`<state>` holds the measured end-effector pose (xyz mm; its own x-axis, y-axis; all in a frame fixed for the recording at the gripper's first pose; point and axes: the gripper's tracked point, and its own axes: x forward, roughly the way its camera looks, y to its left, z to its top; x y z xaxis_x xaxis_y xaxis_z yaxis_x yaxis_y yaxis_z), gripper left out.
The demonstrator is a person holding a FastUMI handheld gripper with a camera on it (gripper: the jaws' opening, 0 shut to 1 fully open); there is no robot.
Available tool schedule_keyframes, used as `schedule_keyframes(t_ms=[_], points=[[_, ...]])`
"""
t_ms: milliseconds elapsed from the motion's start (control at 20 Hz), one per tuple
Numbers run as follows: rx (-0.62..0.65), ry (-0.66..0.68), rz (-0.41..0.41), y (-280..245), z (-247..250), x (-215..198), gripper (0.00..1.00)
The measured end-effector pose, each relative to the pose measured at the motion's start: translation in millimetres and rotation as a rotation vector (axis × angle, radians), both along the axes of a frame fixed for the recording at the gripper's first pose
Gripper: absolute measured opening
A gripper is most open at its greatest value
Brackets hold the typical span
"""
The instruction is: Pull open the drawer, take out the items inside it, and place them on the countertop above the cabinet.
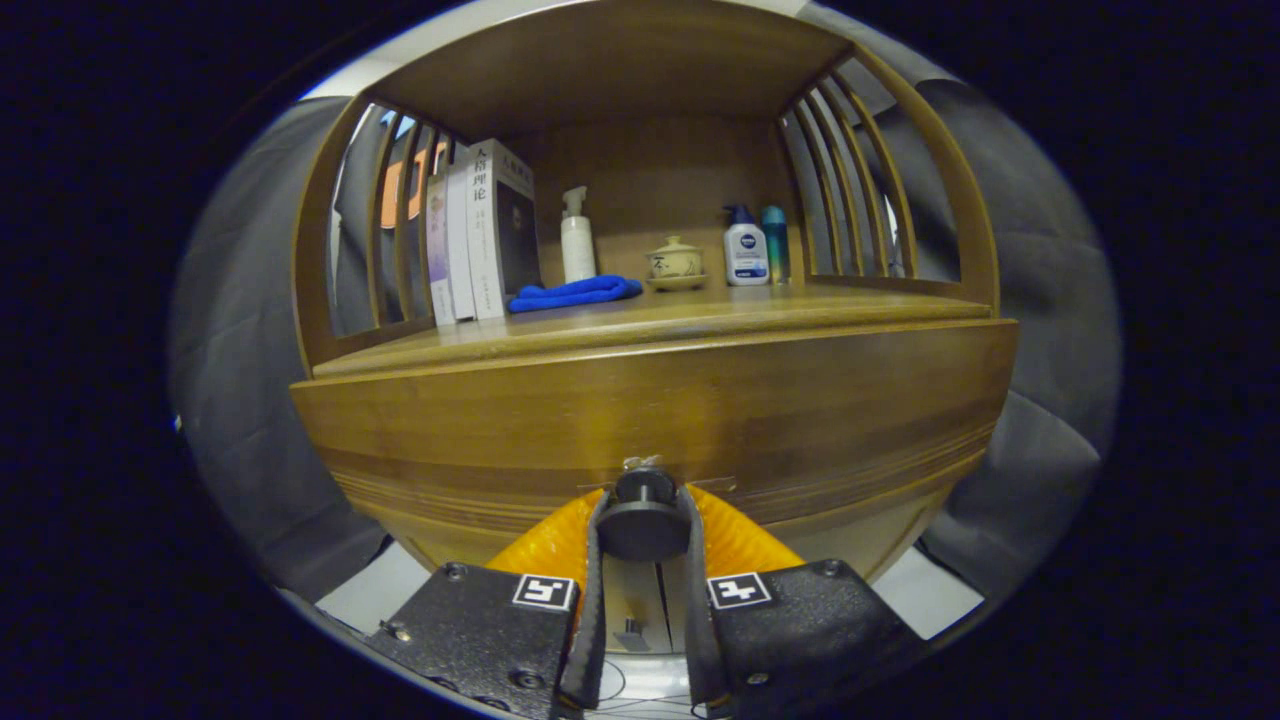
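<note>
A wooden cabinet's drawer front [660, 420] spans the space just ahead of me, flush with the cabinet. Its round dark knob [643, 517] sits between my fingers, and my gripper [643, 520] is shut on it, one finger pressing each side. Above the drawer lies the wooden countertop [700, 318], set inside a shelf with slatted sides. The drawer's inside is hidden.
On the countertop stand several books [480, 235] at the left, a folded blue cloth [575, 293], a white pump bottle [577, 240], a small lidded ceramic pot [676, 262], a white lotion bottle [746, 250] and a teal bottle [775, 243]. The front strip of the countertop is bare.
</note>
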<state>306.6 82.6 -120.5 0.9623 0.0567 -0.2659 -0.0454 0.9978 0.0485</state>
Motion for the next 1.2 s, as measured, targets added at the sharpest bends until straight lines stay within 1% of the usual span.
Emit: schedule_keyframes(t_ms=[900,1200], points=[[-0.013,-0.011,0.013,-6.5,-6.8,-103.8,0.35],[-0.017,0.006,0.016,-9.6,-15.7,-133.9,0.35]])
